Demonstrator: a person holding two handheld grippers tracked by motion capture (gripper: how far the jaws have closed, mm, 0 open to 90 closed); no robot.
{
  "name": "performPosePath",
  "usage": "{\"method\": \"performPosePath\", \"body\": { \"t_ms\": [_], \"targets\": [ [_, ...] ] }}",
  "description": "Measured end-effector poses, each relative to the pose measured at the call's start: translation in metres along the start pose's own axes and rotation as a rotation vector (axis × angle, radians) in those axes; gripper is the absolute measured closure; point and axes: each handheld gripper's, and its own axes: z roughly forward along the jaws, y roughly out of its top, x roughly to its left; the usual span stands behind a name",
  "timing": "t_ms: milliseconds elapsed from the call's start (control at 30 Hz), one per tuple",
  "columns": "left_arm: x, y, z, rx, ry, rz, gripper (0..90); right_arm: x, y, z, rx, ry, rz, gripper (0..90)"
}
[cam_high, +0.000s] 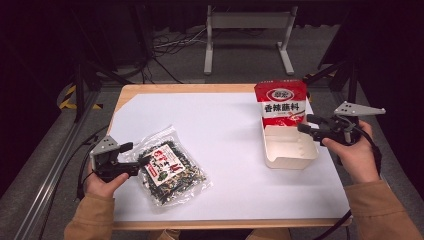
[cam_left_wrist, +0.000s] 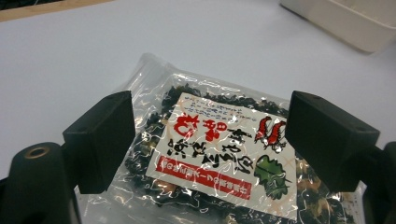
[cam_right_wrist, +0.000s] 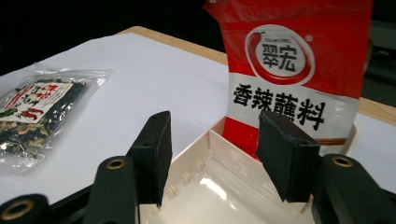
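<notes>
Risk of slippage: left gripper (cam_high: 131, 156), jaws spread over the glossy seaweed packet (cam_high: 172, 172); right gripper (cam_high: 306, 124), likewise unclenched above the white tray (cam_high: 292, 159), may topple the leaning red pouch (cam_high: 281, 102).

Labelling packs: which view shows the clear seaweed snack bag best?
Left gripper view: the clear plastic seaweed bag with red-and-white label lies close, label sharp. High view shows it whole but small; right gripper view catches it at the left edge.

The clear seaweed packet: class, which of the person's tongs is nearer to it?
Left. The left tongs hover open at the clear seaweed packet's left edge; the right tongs are across the table, open over the white tray.
</notes>
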Motion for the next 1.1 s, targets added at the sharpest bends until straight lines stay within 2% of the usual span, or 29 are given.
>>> {"method": "performPosePath", "body": {
  "t_ms": [100, 200, 333, 400, 467, 600, 633, 733, 833, 967, 1067, 1100],
  "targets": [
    [0.004, 0.001, 0.000, 0.023, 0.025, -0.018, 16.5, 0.010, -0.002, 0.002, -0.004, 0.016, -0.025, 44.7],
    [0.012, 0.001, 0.000, 0.039, 0.047, -0.056, 16.5, 0.019, -0.004, 0.005, -0.001, 0.025, -0.047, 44.0],
    [0.021, 0.000, 0.002, 0.061, 0.072, -0.074, 17.8, 0.026, -0.007, 0.007, -0.001, 0.035, -0.063, 43.4],
    [0.026, -0.002, 0.003, 0.074, 0.104, -0.083, 17.8, 0.031, -0.008, 0.008, 0.000, 0.038, -0.077, 43.1],
    [0.028, -0.004, 0.003, 0.085, 0.127, -0.112, 18.0, 0.035, -0.010, 0.010, 0.001, 0.043, -0.083, 42.5],
    [0.030, -0.007, 0.001, 0.120, 0.185, -0.113, 18.5, 0.041, -0.012, 0.013, 0.007, 0.041, -0.098, 40.8],
    [0.031, -0.009, 0.001, 0.142, 0.201, -0.120, 18.6, 0.042, -0.013, 0.014, 0.012, 0.041, -0.099, 40.7],
    [0.035, -0.012, 0.000, 0.173, 0.202, -0.148, 22.1, 0.047, -0.014, 0.017, 0.018, 0.035, -0.117, 40.2],
    [0.039, -0.014, -0.001, 0.172, 0.220, -0.170, 21.6, 0.050, -0.017, 0.020, 0.005, 0.052, -0.111, 40.0],
    [0.044, -0.020, 0.003, 0.215, 0.240, -0.187, 19.6, 0.052, -0.020, 0.022, -0.001, 0.054, -0.104, 39.6],
    [0.045, -0.022, 0.005, 0.238, 0.234, -0.203, 19.9, 0.052, -0.020, 0.022, -0.002, 0.051, -0.105, 39.5],
    [0.045, -0.023, 0.006, 0.252, 0.229, -0.220, 19.9, 0.053, -0.021, 0.023, 0.001, 0.053, -0.105, 39.3]
  ]
}}
